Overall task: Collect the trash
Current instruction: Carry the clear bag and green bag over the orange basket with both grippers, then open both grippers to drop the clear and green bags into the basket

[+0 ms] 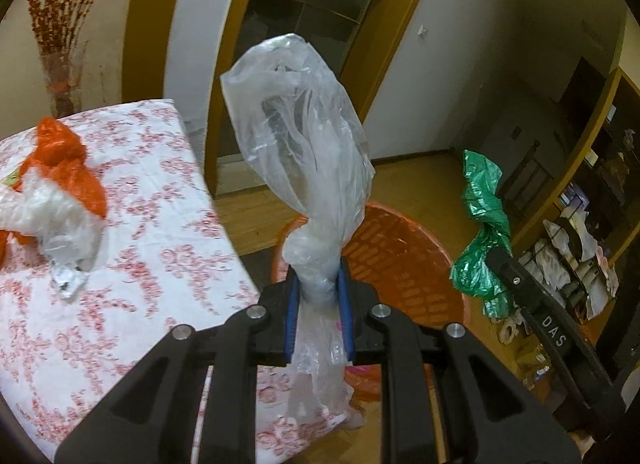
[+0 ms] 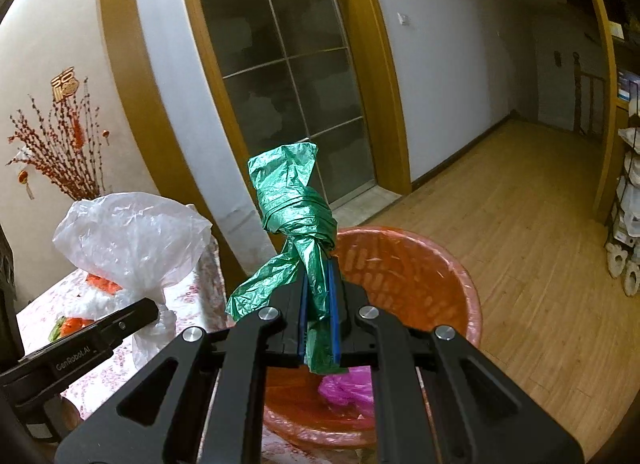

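Observation:
My left gripper (image 1: 319,292) is shut on a twisted clear plastic bag (image 1: 304,136) that stands up from its blue pads, held beside the table edge and above the near rim of an orange waste basket (image 1: 396,260). My right gripper (image 2: 319,292) is shut on a knotted green plastic bag (image 2: 294,208), held over the orange waste basket (image 2: 436,280). A pink bag (image 2: 348,388) lies inside the basket. Each gripper shows in the other's view: the green bag (image 1: 482,208) at the right, the clear bag (image 2: 132,240) at the left.
A table with a red-flowered cloth (image 1: 152,224) stands on the left, bearing an orange bag (image 1: 60,160) and crumpled white plastic (image 1: 52,216). Wooden floor (image 2: 520,208) lies beyond the basket. A glass door (image 2: 280,64) is behind, shelves with clutter (image 1: 576,248) on the right.

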Tool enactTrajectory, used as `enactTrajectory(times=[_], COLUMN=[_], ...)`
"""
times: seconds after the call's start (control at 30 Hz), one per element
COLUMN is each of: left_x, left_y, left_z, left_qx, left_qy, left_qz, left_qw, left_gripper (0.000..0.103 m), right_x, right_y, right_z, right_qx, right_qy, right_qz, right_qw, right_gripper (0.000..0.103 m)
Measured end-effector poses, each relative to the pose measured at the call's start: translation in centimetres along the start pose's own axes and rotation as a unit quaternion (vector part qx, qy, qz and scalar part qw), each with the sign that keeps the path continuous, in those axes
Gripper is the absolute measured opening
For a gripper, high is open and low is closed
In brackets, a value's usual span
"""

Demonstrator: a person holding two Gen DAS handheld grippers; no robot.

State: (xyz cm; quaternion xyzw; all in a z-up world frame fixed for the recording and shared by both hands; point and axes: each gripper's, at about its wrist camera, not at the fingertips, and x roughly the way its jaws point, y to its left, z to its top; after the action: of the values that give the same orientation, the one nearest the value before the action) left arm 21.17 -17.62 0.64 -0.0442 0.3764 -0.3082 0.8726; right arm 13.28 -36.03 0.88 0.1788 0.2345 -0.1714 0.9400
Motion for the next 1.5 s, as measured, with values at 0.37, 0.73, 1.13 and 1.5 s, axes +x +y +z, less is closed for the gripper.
enactTrajectory(times=[0.37, 0.73, 1.13, 1.5], left_x=[3.1, 5.2, 7.1, 5.3], left_y=[-2.1, -2.9, -2.0, 1.3], left_z=[0.0, 0.0, -0.2, -1.4], left_qx=[0.018, 0.019, 0.004, 0.012], left_qy=[0.025, 0.041, 0.056, 0.038], left_qz=[-0.022, -0.030, -0.022, 0.043], left_qw=[0.9993, 0.9985, 0.9982, 0.9983], left_gripper=[0.019, 0.019, 0.036, 0.051], right_x=[0.9, 1.6, 2.8, 2.7], right_y=[-2.4, -3.3, -4.4, -4.1], right_z=[-0.5, -0.5, -0.8, -1.1], right_qx=[0.017, 0.029, 0.047, 0.043], right_qy=[0.013, 0.019, 0.031, 0.032], right_qz=[-0.012, -0.019, -0.017, -0.024], right_qw=[1.000, 0.999, 0.998, 0.998], right_gripper=[0.008, 0.008, 0.027, 0.040])
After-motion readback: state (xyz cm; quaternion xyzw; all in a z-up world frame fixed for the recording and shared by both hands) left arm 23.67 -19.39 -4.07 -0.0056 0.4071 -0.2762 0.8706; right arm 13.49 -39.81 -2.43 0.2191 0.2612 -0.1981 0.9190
